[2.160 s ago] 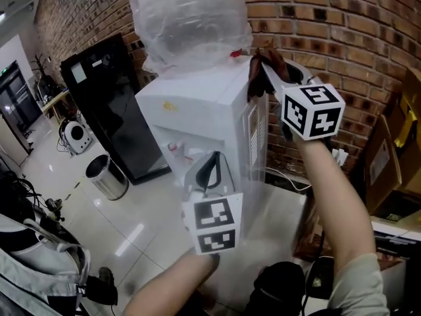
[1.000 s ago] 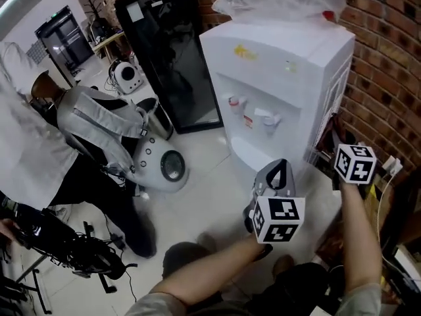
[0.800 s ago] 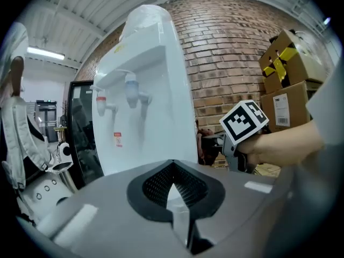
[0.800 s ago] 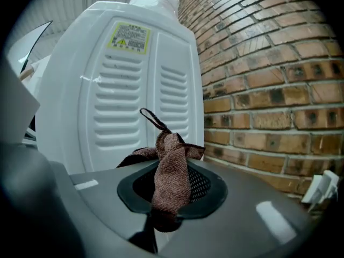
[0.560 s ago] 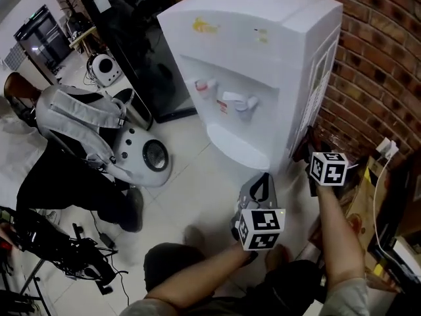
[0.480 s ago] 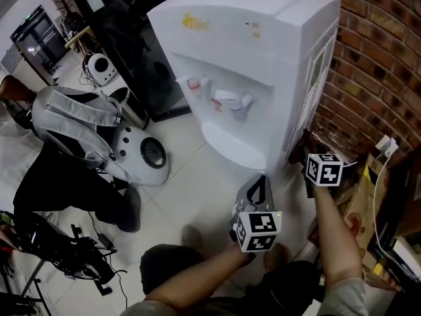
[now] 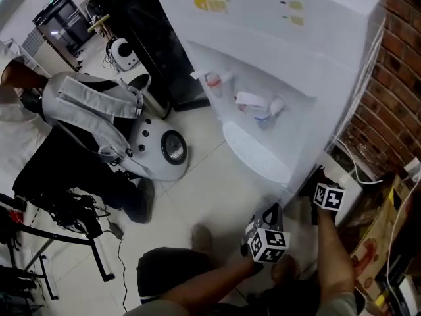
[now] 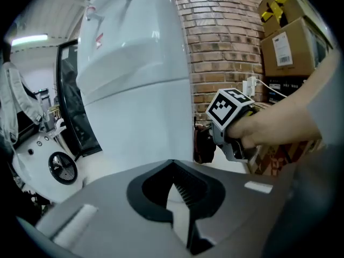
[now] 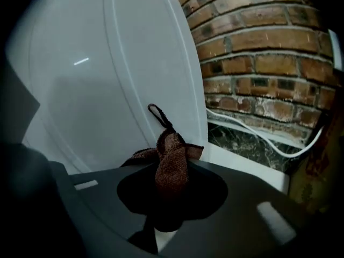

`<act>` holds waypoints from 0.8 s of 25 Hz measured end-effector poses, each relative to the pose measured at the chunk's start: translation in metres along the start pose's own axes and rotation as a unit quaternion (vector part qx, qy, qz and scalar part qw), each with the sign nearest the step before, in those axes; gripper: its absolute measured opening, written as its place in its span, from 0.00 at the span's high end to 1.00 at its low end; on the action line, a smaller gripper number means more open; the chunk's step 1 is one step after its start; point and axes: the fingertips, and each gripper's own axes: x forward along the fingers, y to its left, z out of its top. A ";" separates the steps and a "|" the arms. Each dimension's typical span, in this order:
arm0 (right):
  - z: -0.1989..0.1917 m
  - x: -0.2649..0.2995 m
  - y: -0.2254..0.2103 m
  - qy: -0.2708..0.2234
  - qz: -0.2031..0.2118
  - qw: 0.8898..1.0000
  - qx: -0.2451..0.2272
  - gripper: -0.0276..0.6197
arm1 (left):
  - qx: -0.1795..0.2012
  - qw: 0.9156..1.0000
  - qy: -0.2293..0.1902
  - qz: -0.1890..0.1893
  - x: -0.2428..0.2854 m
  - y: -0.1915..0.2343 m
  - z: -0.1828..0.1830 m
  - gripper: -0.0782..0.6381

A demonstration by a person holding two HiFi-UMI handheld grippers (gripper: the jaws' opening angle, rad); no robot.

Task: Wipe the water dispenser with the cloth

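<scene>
The floor is white and shiny. A red brick wall stands on the right. The big white water dispenser stands against it. A black cabinet is on the far left. A person with a grey backpack is there too, next to a round white machine on the floor. Cardboard boxes sit on the right, and a white cable runs along the bottom of the wall.

The right gripper is low down at the right side of the dispenser, near the wall. Its jaws are squeezed on the brown cloth. The cloth is all bunched up. Its bottom is pinched between the jaws, and the rest sticks out past the tips.

The cloth stands long and tall in the right gripper view. Its thin loop points up at the dispenser's white side. I cannot tell if it touches.

The left gripper is near the floor in front of the dispenser. Its jaws have only a thin gap and hold nothing.
</scene>
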 end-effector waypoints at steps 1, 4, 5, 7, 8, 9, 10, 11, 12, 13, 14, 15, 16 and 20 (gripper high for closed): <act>-0.010 0.010 0.000 0.009 0.001 1.000 0.005 0.83 | 0.000 1.000 0.008 0.000 0.002 0.002 -0.009 0.89; -0.036 0.034 -0.006 0.036 -0.001 0.999 0.012 0.83 | -0.007 1.000 0.028 0.000 0.005 0.003 -0.032 0.89; -0.045 0.041 -0.009 0.044 -0.001 0.999 0.015 0.83 | -0.011 0.999 0.035 0.000 0.005 0.003 -0.039 0.89; -0.060 0.052 -0.012 0.054 0.001 0.998 0.028 0.83 | -0.020 0.999 0.046 0.001 0.005 0.002 -0.051 0.89; -0.067 0.055 -0.012 0.057 0.005 0.998 0.039 0.83 | -0.024 0.998 0.050 0.002 0.005 0.001 -0.055 0.89; -0.072 0.055 -0.013 0.058 0.009 0.997 0.051 0.83 | -0.026 0.998 0.053 0.003 0.004 0.000 -0.056 0.89; -0.074 0.052 -0.014 0.055 0.012 0.996 0.063 0.83 | -0.028 0.998 0.053 0.004 0.003 -0.002 -0.055 0.89; -0.072 0.047 -0.016 0.047 0.014 0.996 0.074 0.82 | -0.029 0.998 0.051 0.005 0.002 -0.002 -0.052 0.89; -0.066 0.038 -0.020 0.033 0.013 0.996 0.082 0.82 | -0.030 0.998 0.047 0.004 0.001 -0.002 -0.046 0.89; -0.057 0.028 -0.024 0.014 0.010 0.996 0.088 0.82 | -0.029 0.999 0.042 0.003 -0.001 -0.002 -0.038 0.89; -0.044 0.015 -0.028 -0.006 0.009 0.996 0.091 0.82 | -0.028 0.999 0.037 0.001 -0.003 -0.002 -0.030 0.89; -0.028 0.002 -0.031 -0.027 0.010 0.996 0.090 0.82 | -0.028 0.999 0.032 0.002 -0.006 0.000 -0.022 0.89; -0.007 -0.013 -0.033 -0.050 0.013 0.995 0.083 0.82 | -0.030 0.999 0.025 0.003 -0.008 0.002 -0.011 0.89; 0.108 -0.087 -0.026 -0.160 0.030 0.986 0.035 0.82 | -0.044 0.999 -0.023 0.008 -0.021 0.016 0.042 0.89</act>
